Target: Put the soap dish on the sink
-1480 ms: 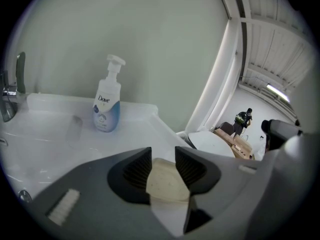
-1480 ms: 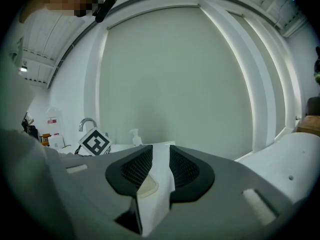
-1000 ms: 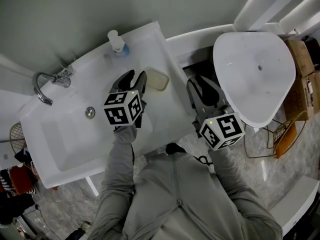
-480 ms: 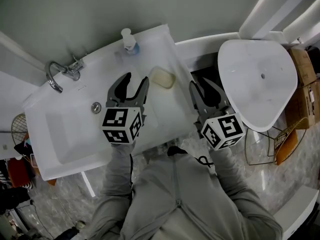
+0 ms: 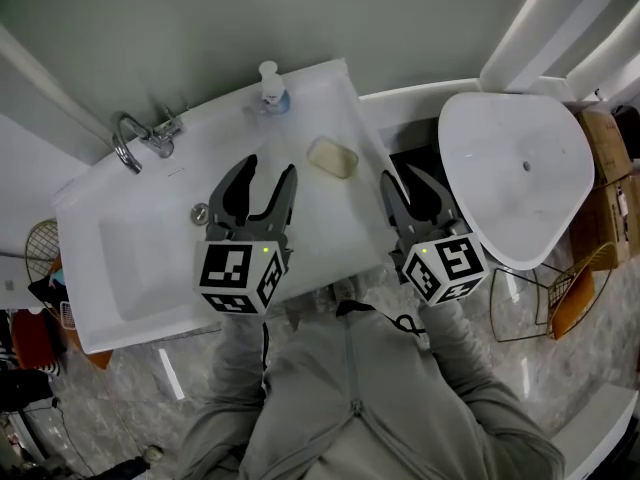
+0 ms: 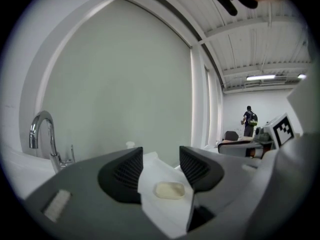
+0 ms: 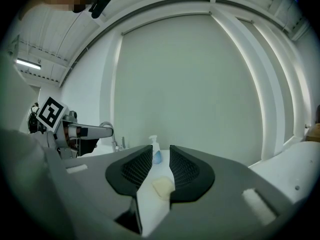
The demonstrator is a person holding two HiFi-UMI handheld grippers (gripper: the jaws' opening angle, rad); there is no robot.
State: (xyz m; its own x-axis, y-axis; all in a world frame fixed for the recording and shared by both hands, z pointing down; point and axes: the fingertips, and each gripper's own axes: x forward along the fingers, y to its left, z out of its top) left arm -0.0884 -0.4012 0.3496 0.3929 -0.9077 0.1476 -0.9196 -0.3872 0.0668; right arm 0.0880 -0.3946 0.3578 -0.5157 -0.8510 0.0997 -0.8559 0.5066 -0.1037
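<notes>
Left tongs (image 5: pixel 270 165) and right tongs (image 5: pixel 398 174) both hover level, jaws apart.

The soap dish (image 5: pixel 333 157) is a small, pale cream oblong with rounded corners, lying flat on the wide flat ledge of the white sink (image 5: pixel 318 230). In the head view it sits at about one o'clock from the picture's middle, near the sink's back edge.

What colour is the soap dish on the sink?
The soap dish is pale cream, clearest in the head view.
</notes>
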